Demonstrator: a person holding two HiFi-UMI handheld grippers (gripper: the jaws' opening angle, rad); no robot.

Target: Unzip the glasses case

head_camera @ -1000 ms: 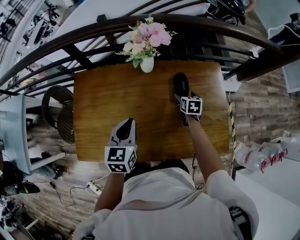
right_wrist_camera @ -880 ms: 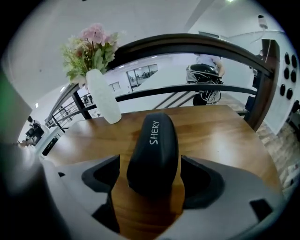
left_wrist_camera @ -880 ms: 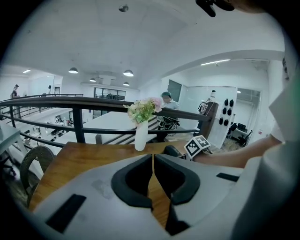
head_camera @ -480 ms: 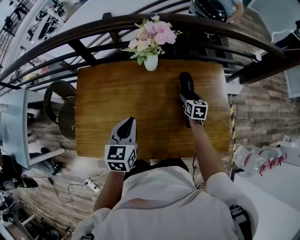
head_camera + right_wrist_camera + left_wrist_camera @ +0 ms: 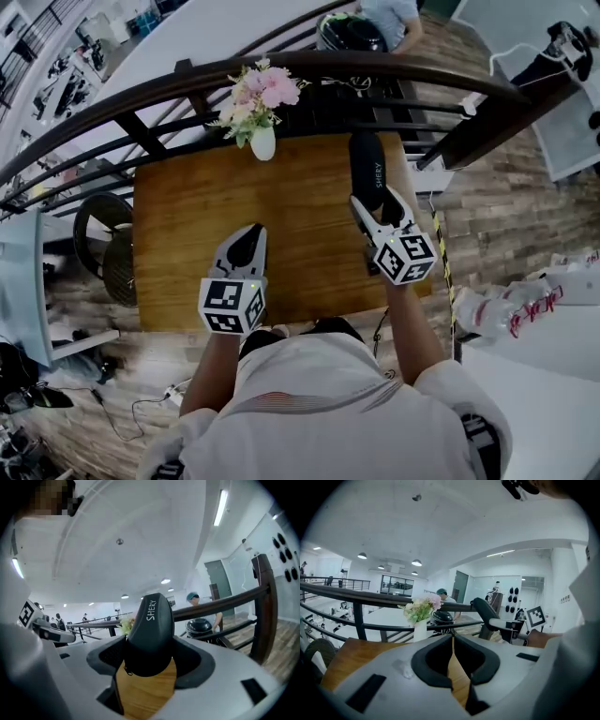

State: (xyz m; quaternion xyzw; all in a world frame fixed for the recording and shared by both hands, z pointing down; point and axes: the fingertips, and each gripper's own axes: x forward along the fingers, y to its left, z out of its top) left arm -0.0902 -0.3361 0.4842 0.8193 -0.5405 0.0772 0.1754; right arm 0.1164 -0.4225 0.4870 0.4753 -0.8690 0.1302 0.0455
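The black glasses case (image 5: 367, 167) with white print is off the wooden table (image 5: 197, 244), held up near the table's far right corner. My right gripper (image 5: 378, 199) is shut on its near end. In the right gripper view the case (image 5: 149, 630) stands up between both pads and its small zip pull (image 5: 125, 671) hangs at the lower left. My left gripper (image 5: 246, 236) hovers over the table's near edge, shut and holding nothing. In the left gripper view its jaws (image 5: 453, 639) meet with nothing between them.
A white vase of pink flowers (image 5: 255, 103) stands at the table's far edge. A dark curved railing (image 5: 187, 80) runs behind the table. A person (image 5: 386, 11) stands beyond it. A round dark chair (image 5: 101, 246) sits to the table's left.
My right gripper has closed on the case and lifted it off the table, tipping it up toward level. My left gripper has risen a little.
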